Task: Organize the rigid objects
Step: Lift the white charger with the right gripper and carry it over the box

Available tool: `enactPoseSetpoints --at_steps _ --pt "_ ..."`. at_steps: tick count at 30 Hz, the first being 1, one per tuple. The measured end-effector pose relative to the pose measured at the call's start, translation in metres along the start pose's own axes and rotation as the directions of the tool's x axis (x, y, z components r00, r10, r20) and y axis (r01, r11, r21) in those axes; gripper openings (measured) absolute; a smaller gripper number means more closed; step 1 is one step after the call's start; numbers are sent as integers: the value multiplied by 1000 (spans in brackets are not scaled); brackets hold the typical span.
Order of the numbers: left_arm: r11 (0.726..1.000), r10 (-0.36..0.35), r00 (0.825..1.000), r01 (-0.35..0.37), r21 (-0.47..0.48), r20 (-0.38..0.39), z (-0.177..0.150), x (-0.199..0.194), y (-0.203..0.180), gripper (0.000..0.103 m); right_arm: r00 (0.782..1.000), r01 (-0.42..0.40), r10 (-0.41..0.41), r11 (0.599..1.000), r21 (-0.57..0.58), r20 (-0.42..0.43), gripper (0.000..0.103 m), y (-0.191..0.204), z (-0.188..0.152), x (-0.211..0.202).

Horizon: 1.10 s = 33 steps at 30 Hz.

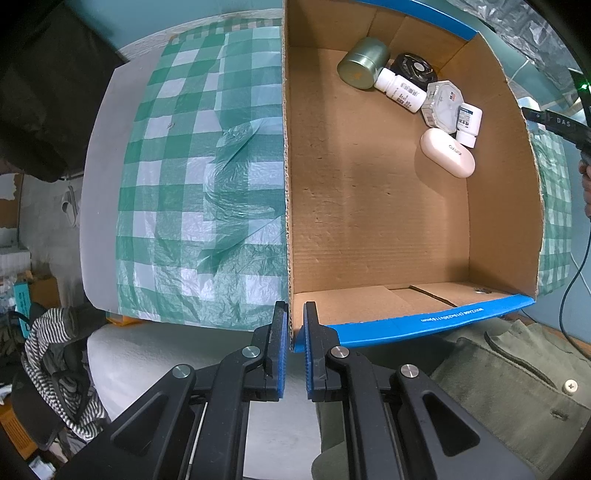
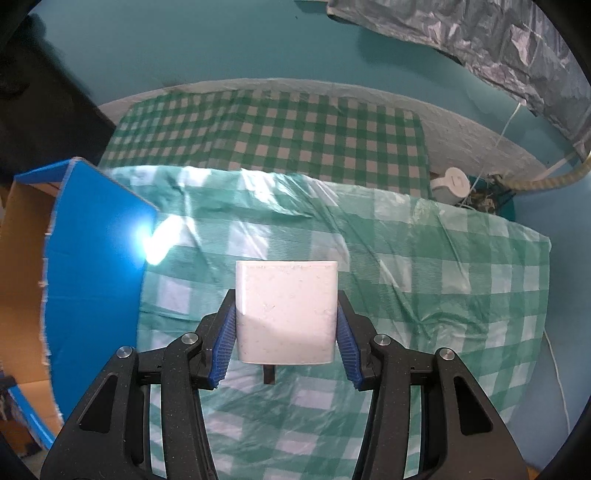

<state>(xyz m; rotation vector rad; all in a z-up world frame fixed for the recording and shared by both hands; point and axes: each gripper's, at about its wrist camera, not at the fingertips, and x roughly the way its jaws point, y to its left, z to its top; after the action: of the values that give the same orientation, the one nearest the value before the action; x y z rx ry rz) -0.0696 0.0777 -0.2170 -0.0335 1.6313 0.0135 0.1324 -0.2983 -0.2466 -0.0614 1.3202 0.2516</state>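
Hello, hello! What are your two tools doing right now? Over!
Left tool shut on cardboard box wall. Right tool shut on white charger block, above checked cloth. Box on its left; nothing in the way.

A teal wall point(image 2: 221, 44) stands behind the surface point(image 2: 480, 140), whose pale grey top is covered by a green-and-white checked cloth point(image 2: 277, 125) and, nearer, a glossy checked plastic sheet point(image 2: 424, 266) that catches a bright glare near its left edge. A crinkled silvery sheet point(image 2: 480, 33) hangs at the upper right. At the surface's far right corner sits a small round white device point(image 2: 452, 184) among cords. Below the near edge lie striped fabric point(image 1: 62, 354) and an olive garment point(image 1: 517, 373).
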Motion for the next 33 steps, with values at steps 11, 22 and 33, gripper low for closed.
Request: enactPoseSetpoints --at_steps 11,22,33 --pt "1000 -8 1000 8 15 0 0 -1 1 6 996 -61 62 998 -18 63 49 33 7 -45" --pt "1000 -17 1000 17 26 1 1 -1 2 6 990 -81 90 993 -82 109 49 67 18 -74" --pt "999 -18 1000 18 28 2 2 -2 2 6 987 -108 123 983 -148 101 49 100 27 -75"
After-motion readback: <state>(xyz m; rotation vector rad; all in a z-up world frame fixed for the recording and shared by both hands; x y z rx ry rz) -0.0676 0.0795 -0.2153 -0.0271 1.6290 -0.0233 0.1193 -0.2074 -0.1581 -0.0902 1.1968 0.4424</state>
